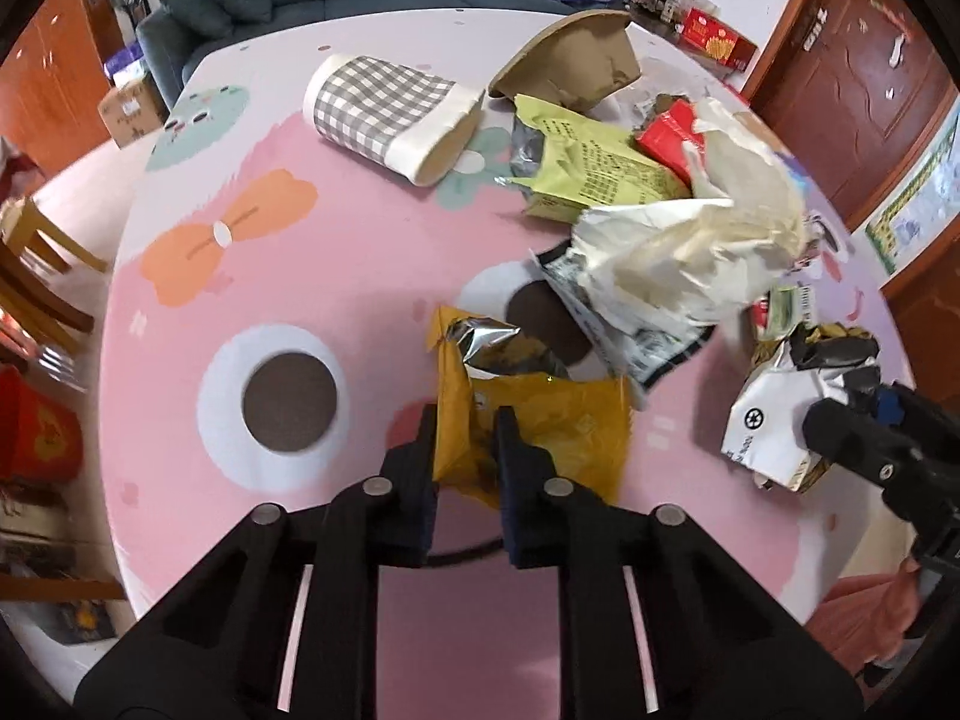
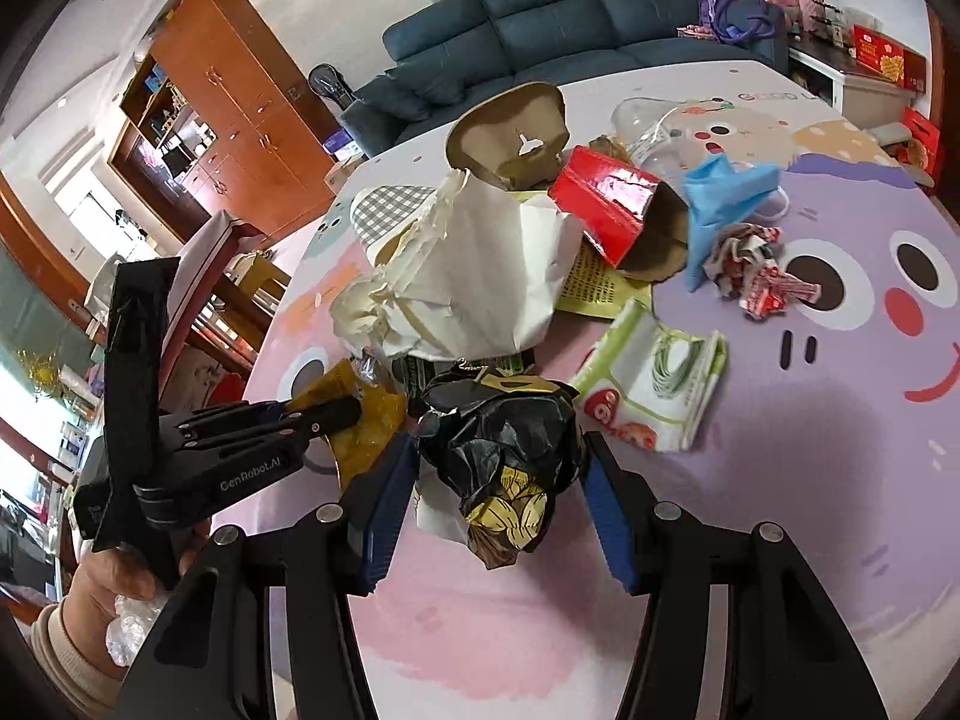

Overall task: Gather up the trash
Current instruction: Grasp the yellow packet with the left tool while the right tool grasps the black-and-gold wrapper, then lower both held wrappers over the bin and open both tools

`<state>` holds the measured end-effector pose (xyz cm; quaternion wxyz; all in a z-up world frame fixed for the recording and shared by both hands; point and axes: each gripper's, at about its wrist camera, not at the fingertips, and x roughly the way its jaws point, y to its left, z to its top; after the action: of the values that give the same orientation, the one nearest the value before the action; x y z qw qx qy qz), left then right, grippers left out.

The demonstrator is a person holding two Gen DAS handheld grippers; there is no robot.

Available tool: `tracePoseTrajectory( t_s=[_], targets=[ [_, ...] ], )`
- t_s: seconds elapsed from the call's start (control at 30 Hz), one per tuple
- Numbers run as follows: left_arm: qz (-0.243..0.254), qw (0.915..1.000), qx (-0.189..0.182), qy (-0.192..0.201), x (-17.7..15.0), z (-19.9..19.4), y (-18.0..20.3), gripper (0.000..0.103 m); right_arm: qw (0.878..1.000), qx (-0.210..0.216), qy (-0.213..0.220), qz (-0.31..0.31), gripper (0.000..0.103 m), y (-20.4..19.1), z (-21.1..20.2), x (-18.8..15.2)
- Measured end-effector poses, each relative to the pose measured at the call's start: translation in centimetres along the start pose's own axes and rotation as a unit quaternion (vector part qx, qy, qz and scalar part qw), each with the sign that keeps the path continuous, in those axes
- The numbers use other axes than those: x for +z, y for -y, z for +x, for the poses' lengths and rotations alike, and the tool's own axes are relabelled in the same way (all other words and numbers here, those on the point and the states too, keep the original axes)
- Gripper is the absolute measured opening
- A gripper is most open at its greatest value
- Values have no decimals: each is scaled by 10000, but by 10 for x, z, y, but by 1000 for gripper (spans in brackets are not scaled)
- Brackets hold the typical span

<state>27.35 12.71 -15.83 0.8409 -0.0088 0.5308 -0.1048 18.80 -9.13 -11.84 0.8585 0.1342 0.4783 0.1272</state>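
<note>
Trash lies piled on a round table with a pink cartoon cloth. My left gripper is shut on a yellow foil snack bag, which also shows in the right wrist view. My right gripper has its jaws closed around a crumpled black, white and gold wrapper; the same wrapper shows in the left wrist view. A crumpled white paper bag sits in the middle of the pile.
A checked paper cup lies on its side, with a brown cardboard piece, a yellow-green packet, a red carton, a blue glove and a green-white wipes pack. A sofa stands behind.
</note>
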Motion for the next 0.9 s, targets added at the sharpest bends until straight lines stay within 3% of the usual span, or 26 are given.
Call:
tracePoseTrajectory(
  t_s=[0.13, 0.3, 0.57, 0.73, 0.9],
  targets=[
    [-24, 9999, 49, 90, -15, -16, 10, 6, 10000, -18, 66, -51, 55, 2, -19, -7],
    [-214, 9994, -99, 270, -38, -61, 30, 5, 9994, -104, 230, -215, 55, 17, -80, -25],
    [-538, 9943, -667, 637, -95, -128, 89, 4, 9951, -413, 383, -812, 55, 27, -155, -85],
    [-602, 9918, -872, 712, -148, -136, 129, 5, 9934, -513, 273, -987, 55, 36, -181, -138],
    [-310, 9939, -875, 599, -201, -124, 168, 5, 9944, -683, -4, -810, 55, 53, -174, -183]
  ],
)
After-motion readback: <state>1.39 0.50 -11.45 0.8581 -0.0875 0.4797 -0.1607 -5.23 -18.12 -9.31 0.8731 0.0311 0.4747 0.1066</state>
